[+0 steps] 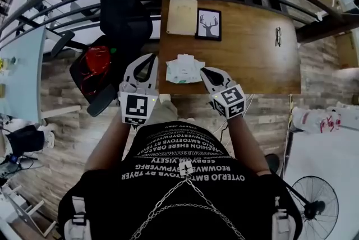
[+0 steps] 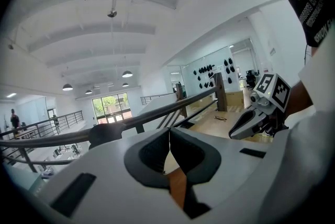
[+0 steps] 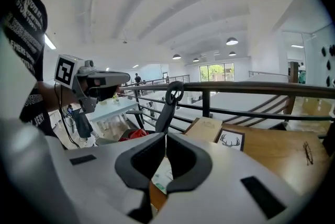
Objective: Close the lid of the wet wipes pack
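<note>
Mid-frame in the head view, the soft white-and-green wet wipes pack (image 1: 184,69) lies on the brown wooden worktop (image 1: 252,48) between left claw (image 1: 147,65) and right claw (image 1: 210,76) (both pressed together, empty); a one-sided poke might skid it.

In the centre of the frame, the wet wipes pack (image 1: 184,69) is showing white with green patches. The desk (image 1: 252,59) is showing warm brown wood grain. The left gripper (image 1: 147,59) and right gripper (image 1: 206,72) are both showing white shells, black pads and black-and-white square markers. The deer picture (image 1: 208,24) is wearing a black frame. At upper left, the chair (image 1: 124,3) is showing black.
</note>
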`<state>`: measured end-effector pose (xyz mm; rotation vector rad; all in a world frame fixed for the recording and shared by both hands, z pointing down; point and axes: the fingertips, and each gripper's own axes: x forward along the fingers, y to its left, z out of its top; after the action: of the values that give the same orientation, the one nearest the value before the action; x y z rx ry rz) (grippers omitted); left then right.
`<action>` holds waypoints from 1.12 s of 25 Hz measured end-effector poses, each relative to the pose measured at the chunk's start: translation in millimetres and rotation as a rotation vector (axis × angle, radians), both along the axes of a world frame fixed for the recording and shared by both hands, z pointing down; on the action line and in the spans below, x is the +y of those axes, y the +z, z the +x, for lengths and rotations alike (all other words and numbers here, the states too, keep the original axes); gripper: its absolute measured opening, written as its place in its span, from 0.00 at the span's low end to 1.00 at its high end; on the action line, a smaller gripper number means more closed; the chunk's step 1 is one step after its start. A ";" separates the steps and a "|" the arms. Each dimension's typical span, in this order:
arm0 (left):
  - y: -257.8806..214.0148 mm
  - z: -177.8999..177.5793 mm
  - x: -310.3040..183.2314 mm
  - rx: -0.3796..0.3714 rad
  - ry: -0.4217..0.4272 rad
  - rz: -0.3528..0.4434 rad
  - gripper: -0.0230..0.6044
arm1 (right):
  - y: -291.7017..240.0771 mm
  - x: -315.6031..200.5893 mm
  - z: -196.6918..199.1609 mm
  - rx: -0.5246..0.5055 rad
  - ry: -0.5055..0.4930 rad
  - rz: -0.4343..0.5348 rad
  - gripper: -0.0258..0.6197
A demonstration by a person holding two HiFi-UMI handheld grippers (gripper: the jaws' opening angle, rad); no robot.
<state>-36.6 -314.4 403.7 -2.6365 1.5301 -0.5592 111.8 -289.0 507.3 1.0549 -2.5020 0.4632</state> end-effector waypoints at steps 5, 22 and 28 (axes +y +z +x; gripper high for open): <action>8.1 -5.5 -17.0 -0.016 0.004 -0.011 0.08 | 31.7 -23.0 -8.2 0.005 -0.002 -0.050 0.06; 18.3 -18.9 -47.8 -0.010 -0.005 -0.030 0.08 | 152.0 -67.3 -12.1 0.110 -0.002 -0.221 0.07; 28.0 -18.1 -44.1 -0.019 0.009 -0.056 0.08 | 197.4 -76.4 -8.1 0.132 0.006 -0.320 0.19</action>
<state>-54.6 -358.5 431.7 -2.6693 1.5189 -0.6343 103.7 -365.4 704.8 0.9341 -2.2158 0.7416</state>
